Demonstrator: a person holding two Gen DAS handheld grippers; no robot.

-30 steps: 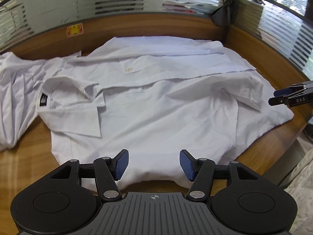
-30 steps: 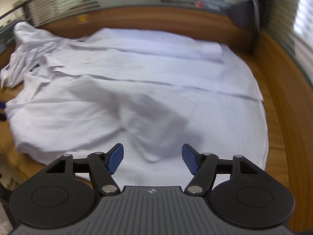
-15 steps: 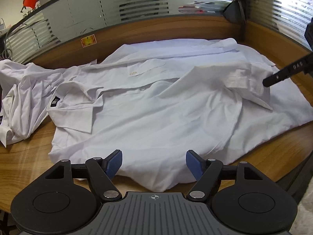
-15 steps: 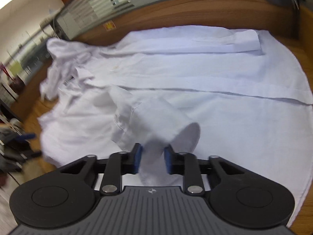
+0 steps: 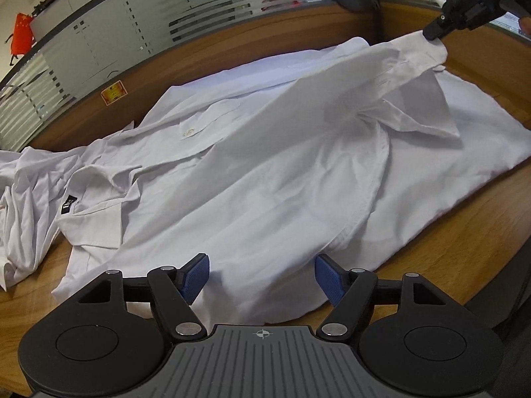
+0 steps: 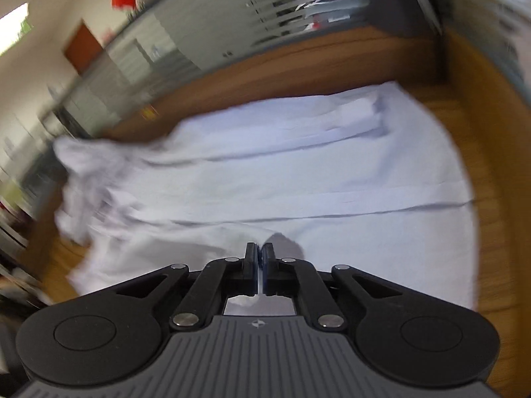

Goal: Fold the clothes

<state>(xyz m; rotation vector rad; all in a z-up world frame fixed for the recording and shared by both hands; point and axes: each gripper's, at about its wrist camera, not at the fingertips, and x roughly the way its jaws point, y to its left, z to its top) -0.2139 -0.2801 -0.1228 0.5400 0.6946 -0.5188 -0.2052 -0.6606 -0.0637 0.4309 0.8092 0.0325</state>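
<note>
In the left wrist view, your left gripper hung over the near edge of the white shirt, which lay spread across the wooden worktop. Its jaws stood wide apart and had just been closing a little, with the shirt's near hem lying below and between the blue pads but not pinched by them. The collar, with its small black label, pointed to the left, where a second white garment lay crumpled beside the shirt. At the top right, your right gripper had one sleeve by its cuff and held it raised off the shirt's body, so the cloth ran up in a slope from the middle of the shirt to the cuff. A low wooden wall edged the worktop behind the shirt, with striped glass above it.

In the right wrist view, which was blurred, your right gripper had its jaws drawn nearly together after just closing, and a thin strip of white cloth showed in the slit between them. The shirt lay flat below, filling most of the worktop, with the crumpled garment at its left end.
</note>
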